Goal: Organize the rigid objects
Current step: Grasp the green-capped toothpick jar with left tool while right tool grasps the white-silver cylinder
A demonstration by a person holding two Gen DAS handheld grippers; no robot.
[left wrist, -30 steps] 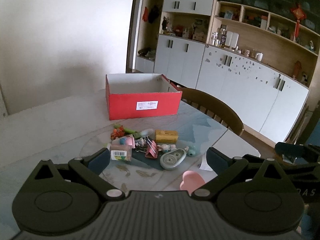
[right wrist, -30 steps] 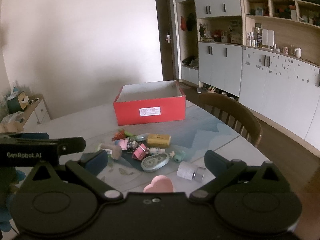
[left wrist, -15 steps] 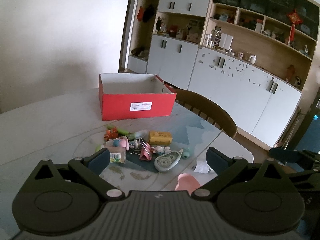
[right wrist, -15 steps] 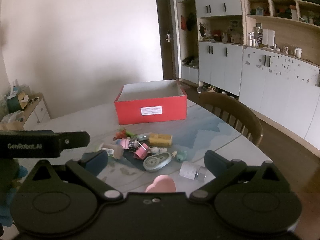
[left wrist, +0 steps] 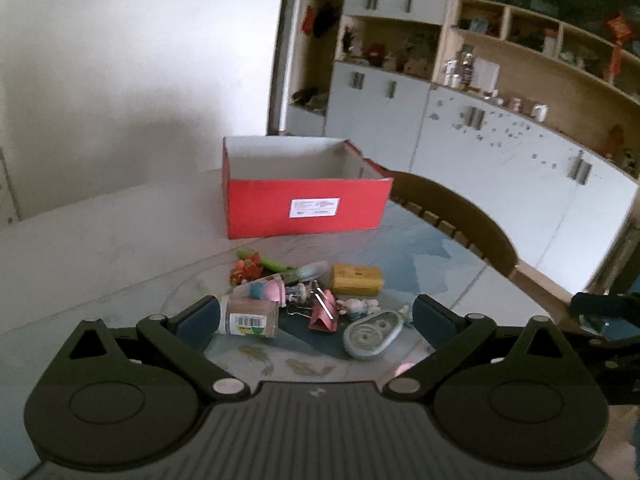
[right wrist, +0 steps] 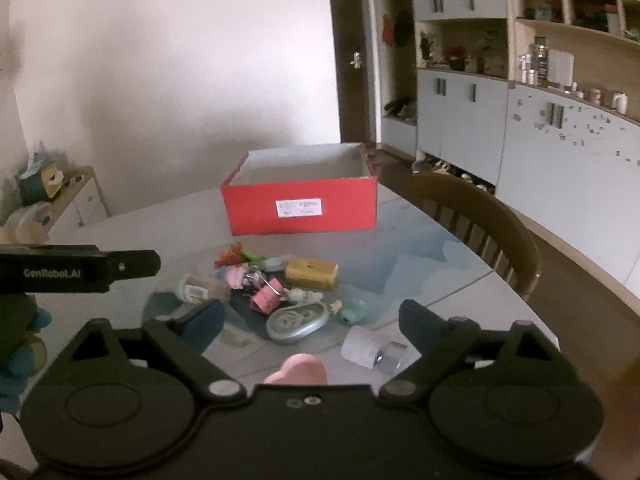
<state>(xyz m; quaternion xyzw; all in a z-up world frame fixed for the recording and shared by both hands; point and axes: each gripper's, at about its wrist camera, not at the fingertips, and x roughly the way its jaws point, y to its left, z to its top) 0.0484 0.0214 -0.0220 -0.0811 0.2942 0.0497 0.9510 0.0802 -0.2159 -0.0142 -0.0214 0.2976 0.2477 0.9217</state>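
Observation:
An open red box (left wrist: 306, 210) (right wrist: 300, 210) stands on the table behind a pile of small items: a yellow block (left wrist: 356, 279) (right wrist: 312, 273), a pink binder clip (left wrist: 325, 311) (right wrist: 266, 297), a grey tape dispenser (left wrist: 374, 334) (right wrist: 296, 321), a barcoded cylinder (left wrist: 248, 316) (right wrist: 198, 289) and a small white bottle (right wrist: 370, 352). My left gripper (left wrist: 316, 318) is open, just short of the pile, its left finger beside the cylinder. My right gripper (right wrist: 310, 322) is open and empty above the dispenser and a pink heart-shaped piece (right wrist: 298, 374).
A wooden chair (right wrist: 476, 224) stands at the table's right edge. White cabinets and shelves line the right wall (left wrist: 500, 140). The left gripper's body shows in the right wrist view (right wrist: 76, 274). Stuffed toys sit on a low cabinet at the left (right wrist: 36, 188).
The left gripper has moved forward toward the pile, so the cylinder now lies beside its left finger. The right gripper has edged forward a little. Both stay open.

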